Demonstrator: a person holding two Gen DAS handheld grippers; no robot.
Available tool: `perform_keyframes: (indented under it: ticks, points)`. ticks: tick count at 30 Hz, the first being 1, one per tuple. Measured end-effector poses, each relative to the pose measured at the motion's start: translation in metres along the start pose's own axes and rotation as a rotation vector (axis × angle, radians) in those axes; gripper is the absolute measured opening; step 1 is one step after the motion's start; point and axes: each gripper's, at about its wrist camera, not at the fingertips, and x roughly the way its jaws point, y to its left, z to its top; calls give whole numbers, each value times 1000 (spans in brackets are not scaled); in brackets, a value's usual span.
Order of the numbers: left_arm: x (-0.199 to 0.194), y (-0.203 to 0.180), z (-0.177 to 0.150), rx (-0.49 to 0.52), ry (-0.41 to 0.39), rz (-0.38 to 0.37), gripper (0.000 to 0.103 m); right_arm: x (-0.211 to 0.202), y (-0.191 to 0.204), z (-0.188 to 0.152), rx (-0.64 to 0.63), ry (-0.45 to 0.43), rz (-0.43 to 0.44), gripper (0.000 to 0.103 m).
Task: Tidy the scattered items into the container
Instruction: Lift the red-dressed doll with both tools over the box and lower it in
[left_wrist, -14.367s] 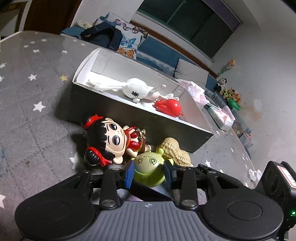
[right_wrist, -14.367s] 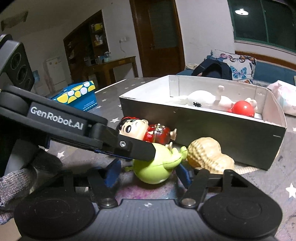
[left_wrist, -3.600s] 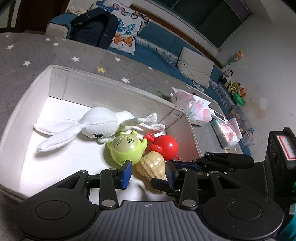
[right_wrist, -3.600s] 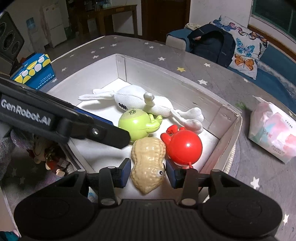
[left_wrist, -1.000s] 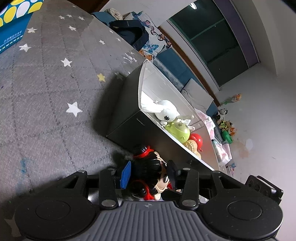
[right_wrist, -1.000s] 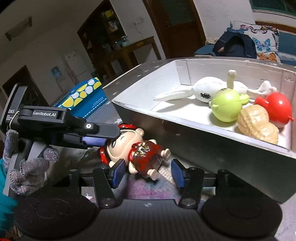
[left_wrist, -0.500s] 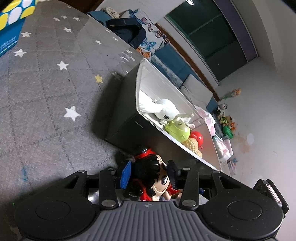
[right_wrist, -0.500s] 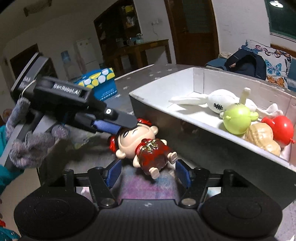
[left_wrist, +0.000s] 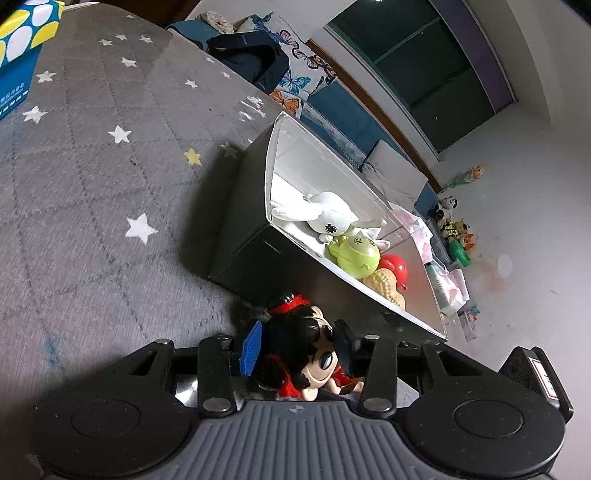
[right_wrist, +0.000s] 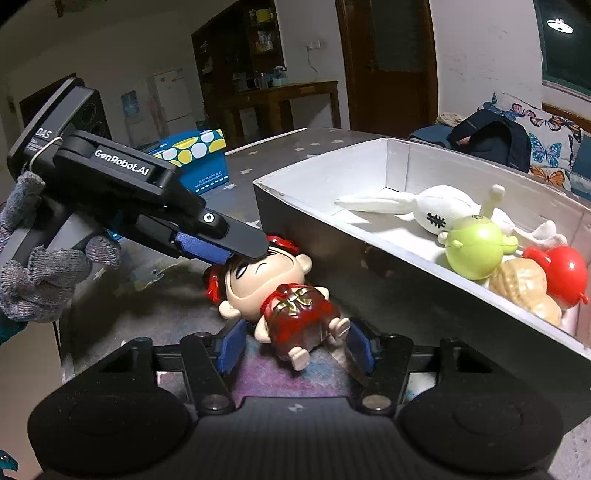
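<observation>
Four toys in box (right_wrist: 397, 162): rabbit (right_wrist: 439, 206), green toy (right_wrist: 476, 254), peanut (right_wrist: 524, 291), red toy (right_wrist: 565, 273).
Left out: doll (right_wrist: 280, 291), beside box's near wall.
Left tool (left_wrist: 297, 345): clamped on doll's head.
Right tool (right_wrist: 295, 345): closing round doll's body, not yet pressing.

Black-haired doll (right_wrist: 280, 295) in red with a gold bow, on a grey mat (left_wrist: 92, 184) dotted with white stars. Upper right, the white-lined box (right_wrist: 402, 166) shows a white rabbit (right_wrist: 424, 206), green toy (right_wrist: 476, 251), tan peanut (right_wrist: 524, 288), red ball (right_wrist: 565, 273).

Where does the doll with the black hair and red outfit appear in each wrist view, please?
Left wrist view: the doll is at bottom centre, head only, between the left hand-held gripper fingers.
Right wrist view: the doll lies below centre on its back, legs between the right hand-held gripper fingers, whose jaws are closing.
Shared landmark: the white-lined box holding the green toy.
</observation>
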Motion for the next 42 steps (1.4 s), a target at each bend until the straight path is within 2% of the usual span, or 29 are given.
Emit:
perform_keyframes:
  ticks: [1,14,18,24,30,33,37,42]
  points:
    - [0,1,-1,-3,0,-2,45,0,0,0,0,1,-2,53]
    - [-8,8,-10,-88,-12,-35,47,-6,13,-4,-12,-8,-57,52]
    - [-14,0,-17,-69,-23,-26,46,-16,20,-5,-18,-16,-67,52]
    - [-32,-23,-17,-25,-64,-73,46,-44,28,1,-55,-65,-102,52]
    - [-39,-55,10,14,-134,-136,45,-69,20,28,-84,-140,-167,52]
    - [-31,-68,29,33,-142,-137,45,-69,7,44,-82,-152,-190,52]
    - [-9,-77,51,56,-136,-105,45,-57,-18,60,-53,-133,-195,52]
    - [20,-74,66,59,-106,-45,45,-35,-51,69,0,-90,-156,52]
